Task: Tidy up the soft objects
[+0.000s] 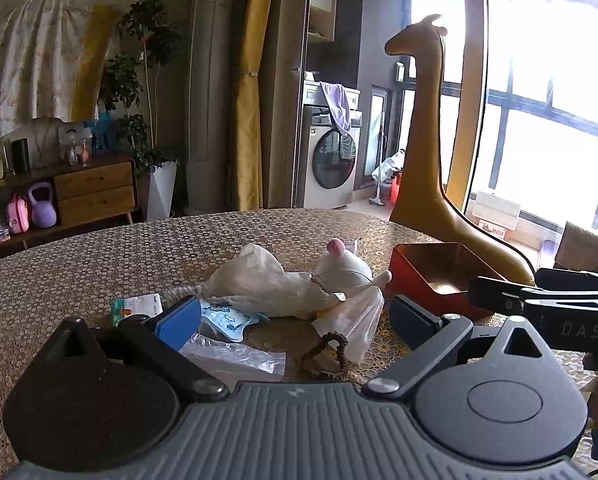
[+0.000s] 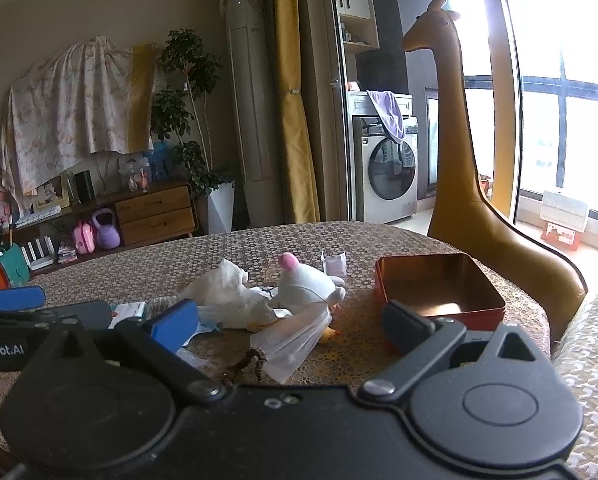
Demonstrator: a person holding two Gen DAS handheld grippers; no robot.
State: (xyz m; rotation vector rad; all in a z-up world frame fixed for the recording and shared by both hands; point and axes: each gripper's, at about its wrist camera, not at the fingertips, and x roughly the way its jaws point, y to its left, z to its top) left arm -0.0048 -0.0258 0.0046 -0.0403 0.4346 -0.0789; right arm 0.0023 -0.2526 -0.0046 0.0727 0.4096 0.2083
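A white plush toy with a pink ear (image 1: 341, 268) (image 2: 305, 286) lies on the round table (image 1: 79, 272) among soft clutter: a crumpled white bag (image 1: 259, 280) (image 2: 227, 298), a clear plastic bag (image 1: 353, 322) (image 2: 291, 344), a brown braided cord (image 1: 327, 354) (image 2: 247, 362) and a blue printed packet (image 1: 227, 318). An empty red tin box (image 1: 435, 276) (image 2: 439, 286) stands to the right. My left gripper (image 1: 295, 316) is open and empty, just short of the clutter. My right gripper (image 2: 291, 322) is open and empty, near the cord and clear bag.
A small card packet (image 1: 139, 306) lies at the left of the pile, a small clear packet (image 2: 334, 264) behind the plush. A tall brown giraffe figure (image 1: 427, 140) (image 2: 459, 160) stands behind the table's right edge. The right gripper shows in the left wrist view (image 1: 539, 300).
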